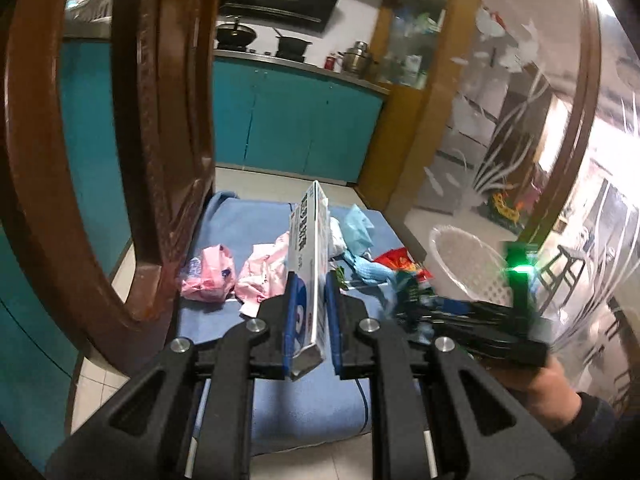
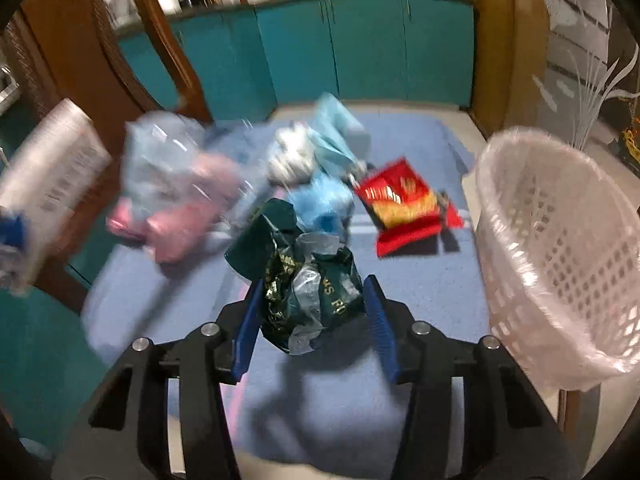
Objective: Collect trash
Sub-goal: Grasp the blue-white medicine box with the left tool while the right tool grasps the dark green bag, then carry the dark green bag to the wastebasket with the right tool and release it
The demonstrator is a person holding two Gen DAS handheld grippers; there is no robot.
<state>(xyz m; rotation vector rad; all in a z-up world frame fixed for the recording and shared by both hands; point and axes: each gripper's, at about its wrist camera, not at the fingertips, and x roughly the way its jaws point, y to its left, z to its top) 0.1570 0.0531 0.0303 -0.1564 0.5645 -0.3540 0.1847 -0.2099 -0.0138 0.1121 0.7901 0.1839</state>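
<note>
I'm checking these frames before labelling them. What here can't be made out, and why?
- Basket inside: the right wrist view shows only its outer wall; the left wrist view hides part behind the right gripper.
- Pink wrappers: motion blur in the right wrist view.
- Box print: seen edge-on in the left gripper, and blurred in the right wrist view.
- Green wrapper lettering: crumpled, so only partly readable.

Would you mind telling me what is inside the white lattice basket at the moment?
The white lattice basket is lined with a thin clear bag. The part of its inside that faces the right wrist camera shows no trash, but its near wall hides the bottom, so anything lying there cannot be seen.
</note>
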